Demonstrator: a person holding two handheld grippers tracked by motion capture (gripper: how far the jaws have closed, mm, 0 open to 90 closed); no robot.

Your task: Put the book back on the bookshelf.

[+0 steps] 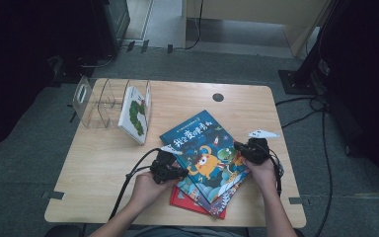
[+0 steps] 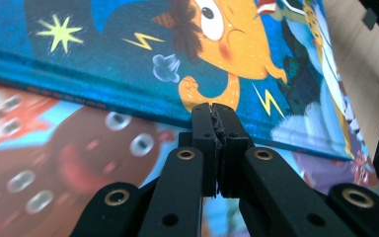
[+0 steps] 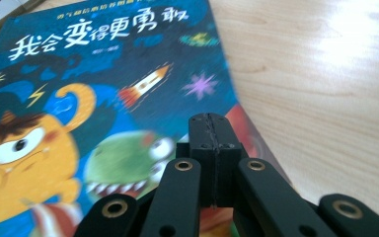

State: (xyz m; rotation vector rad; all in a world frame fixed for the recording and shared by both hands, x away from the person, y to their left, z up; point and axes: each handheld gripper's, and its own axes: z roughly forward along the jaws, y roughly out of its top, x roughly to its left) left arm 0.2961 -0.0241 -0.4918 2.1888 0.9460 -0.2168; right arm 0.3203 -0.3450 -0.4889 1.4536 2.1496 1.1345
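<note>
Blue book (image 1: 205, 145), its cover showing an orange one-eyed monster, a rocket and a green dinosaur, lies face up and skewed on top of a small pile near the front middle of the table (image 1: 103, 163), with a red book (image 1: 187, 201) peeking out at the bottom of the pile. Left gripper (image 1: 181, 173) sits at the book's left edge; in the left gripper view its jaws are clenched together with nothing between them, their tips right at the book's blue spine edge, above the cover of the book underneath (image 2: 54, 158). Right gripper (image 1: 238, 147) is at the book's right edge; in the right gripper view its jaws are likewise pressed flat against each other and empty, hovering over the cover close to the dinosaur. At the back left of the table stands a clear rack (image 1: 96, 101), with a white book (image 1: 135, 116) leaning in its right end.
</note>
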